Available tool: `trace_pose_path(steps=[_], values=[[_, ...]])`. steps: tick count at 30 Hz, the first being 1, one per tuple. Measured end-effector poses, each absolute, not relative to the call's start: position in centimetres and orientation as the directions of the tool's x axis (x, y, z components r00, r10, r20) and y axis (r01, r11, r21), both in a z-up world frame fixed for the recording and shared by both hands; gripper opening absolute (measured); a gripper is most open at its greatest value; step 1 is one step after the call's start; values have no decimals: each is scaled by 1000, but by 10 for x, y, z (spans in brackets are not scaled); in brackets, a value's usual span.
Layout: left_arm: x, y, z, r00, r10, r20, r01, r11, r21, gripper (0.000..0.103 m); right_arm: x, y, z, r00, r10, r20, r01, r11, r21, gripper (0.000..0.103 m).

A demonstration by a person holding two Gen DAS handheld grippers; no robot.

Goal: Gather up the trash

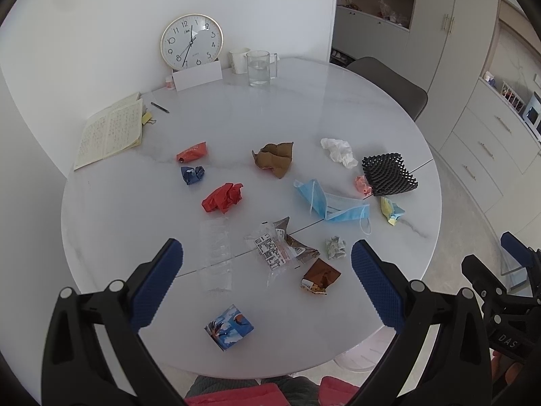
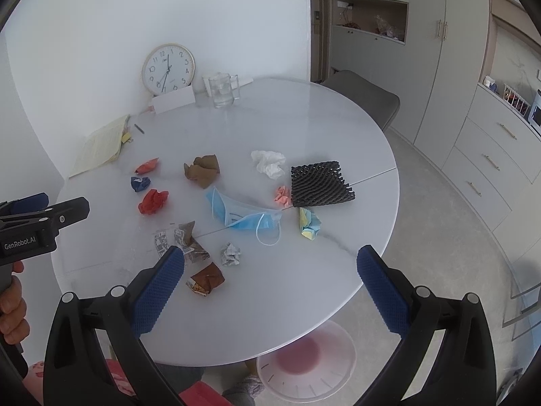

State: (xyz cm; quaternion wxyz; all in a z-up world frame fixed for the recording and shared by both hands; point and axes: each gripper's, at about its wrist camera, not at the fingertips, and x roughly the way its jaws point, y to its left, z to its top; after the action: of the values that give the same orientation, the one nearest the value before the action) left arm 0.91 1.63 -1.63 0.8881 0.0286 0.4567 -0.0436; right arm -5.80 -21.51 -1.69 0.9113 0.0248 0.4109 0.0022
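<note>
Trash lies scattered on the round white table (image 1: 135,203): a blue face mask (image 1: 326,203), brown crumpled paper (image 1: 274,158), red paper (image 1: 223,198), a white tissue (image 1: 339,151), black foam netting (image 1: 389,173), a clear wrapper with a label (image 1: 270,250), a brown snack wrapper (image 1: 319,276) and a printed small box (image 1: 229,326). My left gripper (image 1: 267,284) hangs open above the table's near side, holding nothing. My right gripper (image 2: 270,287) is open too, over the near right edge, with the brown snack wrapper (image 2: 206,280) just inside its left finger. A pink bin (image 2: 306,358) stands on the floor below the table.
At the table's far side are a wall clock (image 1: 191,41), a glass mug (image 1: 259,68), a white cup (image 1: 239,61), an open notebook (image 1: 110,130) and a pen (image 1: 159,107). A grey chair (image 1: 389,84) stands behind, cabinets (image 1: 483,149) to the right.
</note>
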Motion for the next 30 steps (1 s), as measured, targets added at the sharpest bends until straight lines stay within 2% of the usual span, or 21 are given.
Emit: trace_pose_path(steps=[30], values=[[12,18,-20,563,-51,-825,104,995,9,95,-57,-213,-18,660,25,-751,12,999,44,101]])
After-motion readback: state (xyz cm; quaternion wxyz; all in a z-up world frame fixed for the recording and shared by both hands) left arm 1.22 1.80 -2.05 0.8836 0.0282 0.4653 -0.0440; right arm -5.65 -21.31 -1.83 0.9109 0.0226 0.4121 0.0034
